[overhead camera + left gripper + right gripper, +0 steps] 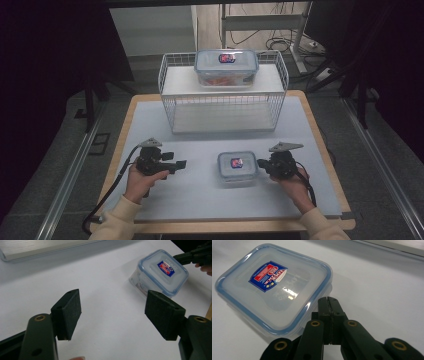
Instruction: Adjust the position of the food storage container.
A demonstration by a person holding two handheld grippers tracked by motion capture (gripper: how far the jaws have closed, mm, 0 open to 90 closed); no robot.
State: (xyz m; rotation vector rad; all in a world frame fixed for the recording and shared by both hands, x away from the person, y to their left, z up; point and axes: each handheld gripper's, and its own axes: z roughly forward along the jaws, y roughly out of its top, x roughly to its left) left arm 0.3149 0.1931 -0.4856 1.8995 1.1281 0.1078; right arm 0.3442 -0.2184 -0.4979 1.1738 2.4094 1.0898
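Small square box (237, 166) sat on the desk (200, 195), front centre-right, well in from every edge. Clear plastic body, rounded corners, frosted lid with a blue seal rim and a red-blue sticker in the middle. Right tool (261, 163) lay just beside the box's right edge, tip at the rim; contact could not be told. Its jaws were pressed together with nothing between them, black pads meeting flat in the right gripper view (328, 301). Left tool (181, 163) rested well apart to the box's left, jaws spread wide and empty, the square pads (69, 312) dark and foam-like. Bare desk lay between left tool and box, with more open room in front of it. Desk top was smooth and pale grey with a wood border. White wire rack (223, 95) stood at the back of the desk with a flat shelf; a larger clear box (226, 67) with orange contents sat on it, far from both tools.
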